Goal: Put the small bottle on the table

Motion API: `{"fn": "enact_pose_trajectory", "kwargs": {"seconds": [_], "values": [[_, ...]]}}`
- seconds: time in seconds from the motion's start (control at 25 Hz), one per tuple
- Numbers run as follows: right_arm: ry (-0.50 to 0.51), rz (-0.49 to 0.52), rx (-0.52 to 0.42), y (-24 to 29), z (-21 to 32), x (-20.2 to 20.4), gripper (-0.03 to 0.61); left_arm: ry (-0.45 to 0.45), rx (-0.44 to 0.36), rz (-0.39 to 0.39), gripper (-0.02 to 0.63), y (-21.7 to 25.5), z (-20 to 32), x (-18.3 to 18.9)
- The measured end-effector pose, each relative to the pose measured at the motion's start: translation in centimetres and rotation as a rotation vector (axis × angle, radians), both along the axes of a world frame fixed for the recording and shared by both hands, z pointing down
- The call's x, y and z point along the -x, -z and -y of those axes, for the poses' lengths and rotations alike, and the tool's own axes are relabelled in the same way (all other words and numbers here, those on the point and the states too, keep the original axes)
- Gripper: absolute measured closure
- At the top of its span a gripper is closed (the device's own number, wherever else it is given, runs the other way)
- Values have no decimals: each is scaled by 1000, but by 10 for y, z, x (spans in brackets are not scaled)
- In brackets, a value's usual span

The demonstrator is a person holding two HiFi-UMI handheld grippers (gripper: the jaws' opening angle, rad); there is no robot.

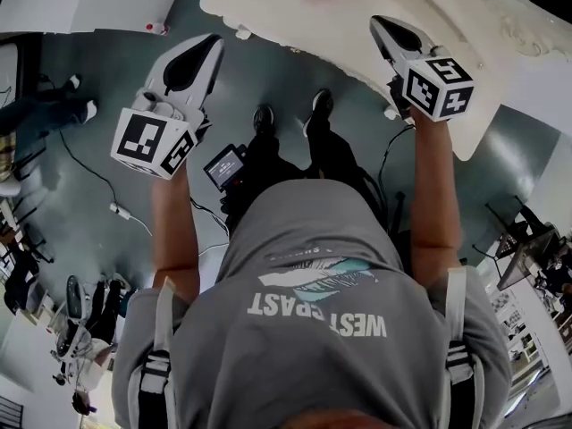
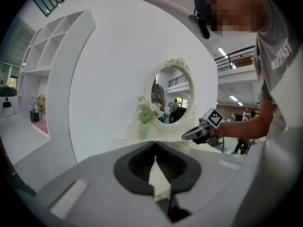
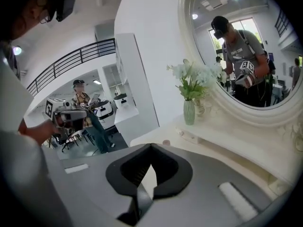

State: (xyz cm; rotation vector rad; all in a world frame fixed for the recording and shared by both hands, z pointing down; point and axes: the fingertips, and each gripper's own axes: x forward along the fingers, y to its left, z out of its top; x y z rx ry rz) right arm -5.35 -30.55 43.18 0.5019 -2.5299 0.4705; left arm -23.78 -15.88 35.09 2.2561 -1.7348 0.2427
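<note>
Left claw (image 2: 154, 148): your jaws are together at the tips with nothing between them. It hangs over the floor (image 1: 107, 79), just short of the table (image 1: 286, 12) edge.

Right claw (image 3: 151, 150): jaws pressed together too, and empty. This one's up over the table top, pointing toward the mirror side.

Small bottle (image 3: 165, 142): there's a small squat round thing standing on the table just ahead of the right claw's tips, a touch to their right, apart from them. It's too small to be sure, but I'd bet that's your small bottle. It looks upright as far as I can tell.

Other stuff: a vase of flowers (image 3: 189, 111) and an oval mirror (image 3: 246, 46) sit further ahead of the right claw, past the bottle and well apart from it.

Done: the main bit, honestly, by the look of it. The bottle's on the table and neither claw is on it.

Left to do: pretty much nothing from what I can see. Maybe just pull both claws clear without clipping it.

Caveat: if that little thing isn't the bottle, then no view shows it and you've got the whole job ahead of you.
</note>
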Motion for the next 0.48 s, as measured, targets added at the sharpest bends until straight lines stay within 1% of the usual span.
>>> {"fn": "enact_pose_trajectory", "kwargs": {"seconds": [0.24,0.48], "values": [[4,28,-63,52,-19,-17,578,-80,-14,0,611,15,0,-27],[-8,45,-123,86,-33,-33,578,-121,-29,-15,611,20,1,-43]]}}
